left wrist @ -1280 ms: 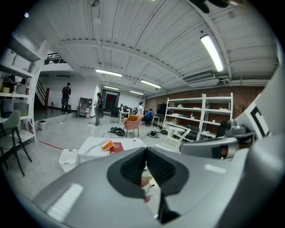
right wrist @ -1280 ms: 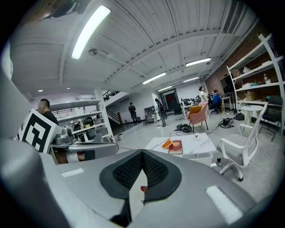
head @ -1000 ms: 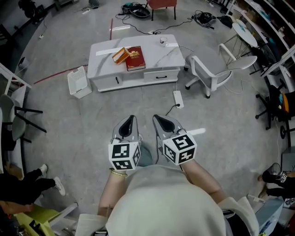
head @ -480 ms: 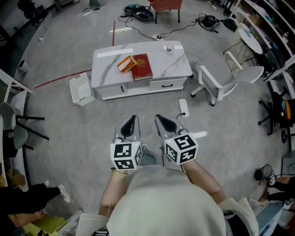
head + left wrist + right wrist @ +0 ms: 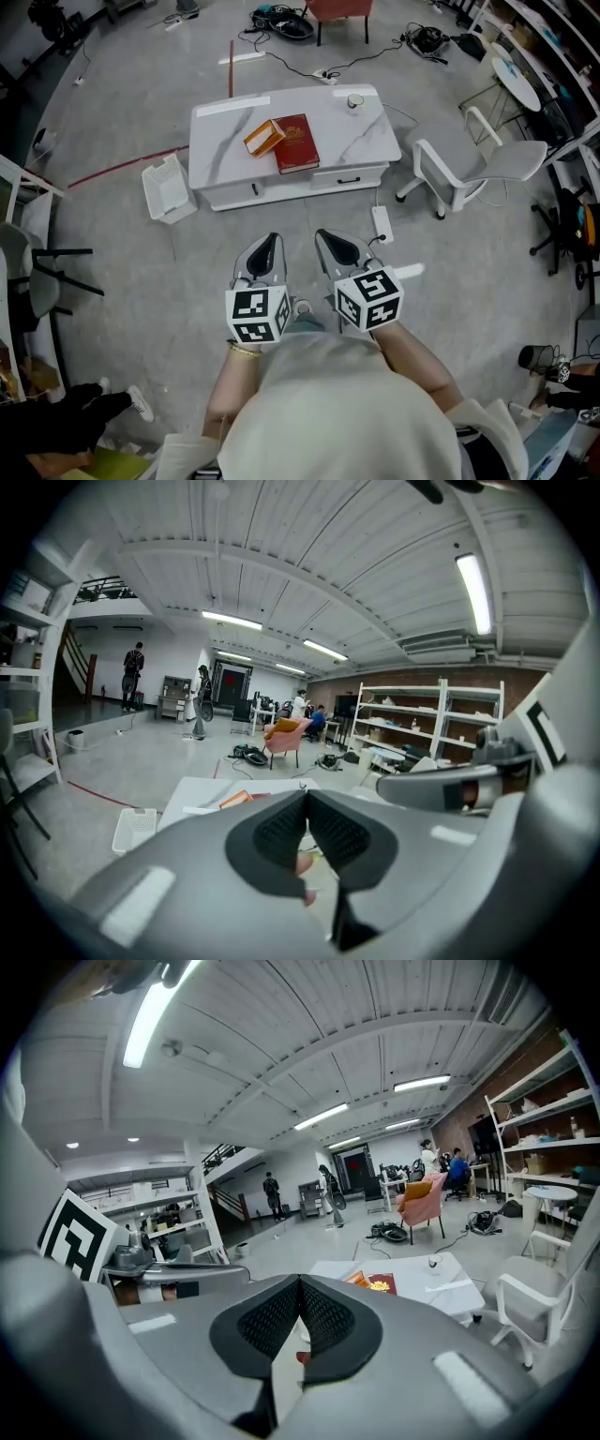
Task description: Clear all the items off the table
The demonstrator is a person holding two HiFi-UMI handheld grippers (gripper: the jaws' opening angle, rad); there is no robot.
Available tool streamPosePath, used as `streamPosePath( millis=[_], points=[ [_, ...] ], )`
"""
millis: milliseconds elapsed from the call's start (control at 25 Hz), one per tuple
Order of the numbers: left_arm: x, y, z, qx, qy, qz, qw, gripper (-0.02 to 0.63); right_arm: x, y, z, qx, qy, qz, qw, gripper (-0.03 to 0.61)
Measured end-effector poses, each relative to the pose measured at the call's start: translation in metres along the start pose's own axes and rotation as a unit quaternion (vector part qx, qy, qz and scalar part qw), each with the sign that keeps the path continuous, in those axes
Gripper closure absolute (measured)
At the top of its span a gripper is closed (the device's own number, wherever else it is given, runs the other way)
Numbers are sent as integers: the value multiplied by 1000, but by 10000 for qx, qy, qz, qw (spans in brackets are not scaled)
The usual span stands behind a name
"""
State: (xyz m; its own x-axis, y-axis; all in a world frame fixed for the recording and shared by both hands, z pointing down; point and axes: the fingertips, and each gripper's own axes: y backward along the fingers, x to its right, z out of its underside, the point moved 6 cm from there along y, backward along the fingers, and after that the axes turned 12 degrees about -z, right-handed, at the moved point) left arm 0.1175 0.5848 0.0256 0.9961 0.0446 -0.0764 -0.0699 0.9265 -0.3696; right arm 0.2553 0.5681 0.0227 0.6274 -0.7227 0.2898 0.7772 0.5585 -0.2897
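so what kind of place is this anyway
Most likely a big open workshop or lab hall, not a home: a bare concrete floor with loose cables trailing across it, metal shelving racks along the far wall, and a low white table standing out in the open.

Grey concrete floor; white chair at right; pink armchair; metal shelving; ceiling strip lights.

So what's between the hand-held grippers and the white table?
In the head view, only bare grey floor lies between the left hand-held gripper, the right hand-held gripper and the table. A white power strip lies just off to the right.
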Motion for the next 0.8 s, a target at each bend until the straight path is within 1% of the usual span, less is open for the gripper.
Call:
streamPosePath(
  millis=[400, 800],
  points=[
    [-31, -44, -7, -52, 57, 34, 10000, 604, 16, -49, -12, -25, 50, 22, 10000, 583],
    [-43, -69, -17, -85, 52, 119, 9999, 604, 27, -71, -23, -62, 63, 84, 9999, 583]
  ],
)
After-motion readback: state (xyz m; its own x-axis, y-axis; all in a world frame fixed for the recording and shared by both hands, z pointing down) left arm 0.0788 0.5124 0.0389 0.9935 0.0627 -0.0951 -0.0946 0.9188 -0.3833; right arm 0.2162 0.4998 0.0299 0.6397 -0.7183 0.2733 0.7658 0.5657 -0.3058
